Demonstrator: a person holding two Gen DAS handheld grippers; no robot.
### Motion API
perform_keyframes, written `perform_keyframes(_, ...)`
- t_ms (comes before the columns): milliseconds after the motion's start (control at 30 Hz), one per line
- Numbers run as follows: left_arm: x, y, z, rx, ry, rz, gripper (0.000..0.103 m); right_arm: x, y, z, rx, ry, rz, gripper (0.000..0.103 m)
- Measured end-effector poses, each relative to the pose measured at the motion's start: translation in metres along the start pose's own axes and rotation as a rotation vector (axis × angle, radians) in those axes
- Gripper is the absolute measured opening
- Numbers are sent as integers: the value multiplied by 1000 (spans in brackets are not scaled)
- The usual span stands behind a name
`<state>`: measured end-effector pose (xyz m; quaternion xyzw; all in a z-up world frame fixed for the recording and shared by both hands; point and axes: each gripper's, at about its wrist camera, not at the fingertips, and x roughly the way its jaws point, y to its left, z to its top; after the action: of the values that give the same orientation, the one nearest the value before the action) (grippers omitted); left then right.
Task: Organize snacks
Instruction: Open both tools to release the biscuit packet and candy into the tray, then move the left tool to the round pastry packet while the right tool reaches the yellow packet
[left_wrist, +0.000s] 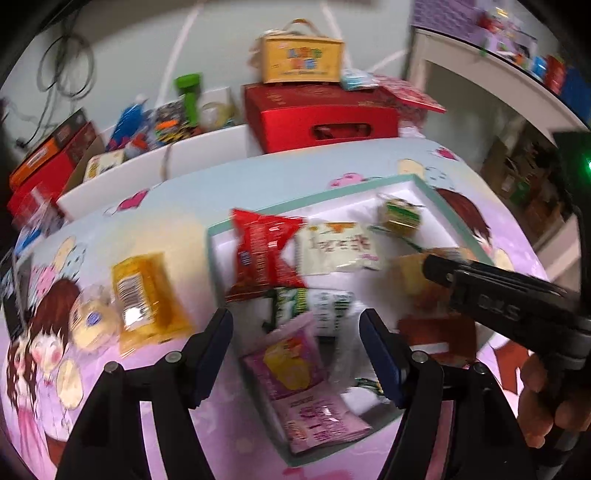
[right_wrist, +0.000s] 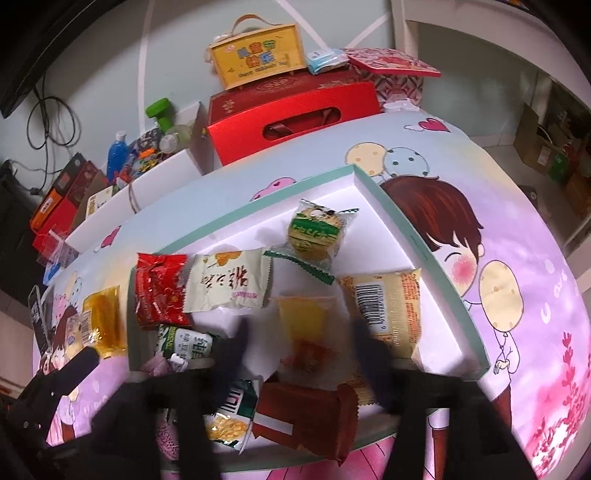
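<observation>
A white tray with a teal rim (right_wrist: 424, 251) lies on a cartoon tablecloth and holds several snack packets: a red one (right_wrist: 160, 291), a cream one (right_wrist: 229, 284), a green round cake (right_wrist: 314, 232), a yellow barcoded one (right_wrist: 388, 306) and a brown one (right_wrist: 306, 417). My right gripper (right_wrist: 304, 350) is open, its blurred fingers astride an orange translucent packet (right_wrist: 304, 325). My left gripper (left_wrist: 297, 354) is open above a pink packet (left_wrist: 303, 387) at the tray's near corner. A yellow packet (left_wrist: 147, 299) and a clear-wrapped pastry (left_wrist: 94, 325) lie outside the tray, to its left.
Behind the table stand a red gift box (left_wrist: 317, 118), a yellow handled box (left_wrist: 301, 61) on top of it, and a white bin of clutter (left_wrist: 155, 122). The right gripper's black body (left_wrist: 498, 295) and a hand (left_wrist: 535, 398) cross the left wrist view. Shelving stands at right.
</observation>
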<state>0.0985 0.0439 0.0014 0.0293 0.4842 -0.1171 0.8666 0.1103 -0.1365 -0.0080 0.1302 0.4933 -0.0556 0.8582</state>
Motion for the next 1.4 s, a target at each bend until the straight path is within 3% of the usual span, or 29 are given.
perform_keyframes(133, 5, 19, -2, -66, 18, 37, 74, 1, -1, 1, -1, -5, -4, 75)
perform_keyframes(367, 10, 49, -6, -166, 22, 126, 96, 3, 5, -1, -32, -19, -11, 103)
perform_keyframes(467, 10, 60, -7, -205, 19, 156, 97, 2, 9, -2, -50, -26, -5, 103)
perform_keyframes(833, 10, 88, -13, -321, 18, 150, 97, 4, 25, -5, -93, -10, 8, 103)
perform_keyframes(1100, 8, 94, -13, -335, 18, 126, 97, -2, 42, -8, -135, -31, 37, 103)
perform_keyframes(1233, 4, 100, -13, -312, 22, 160, 97, -6, 60, -12, -176, -51, 59, 103)
perform_keyframes(1400, -3, 123, -17, -358, 24, 169, 97, 0, 81, -19, -233, -18, 50, 103)
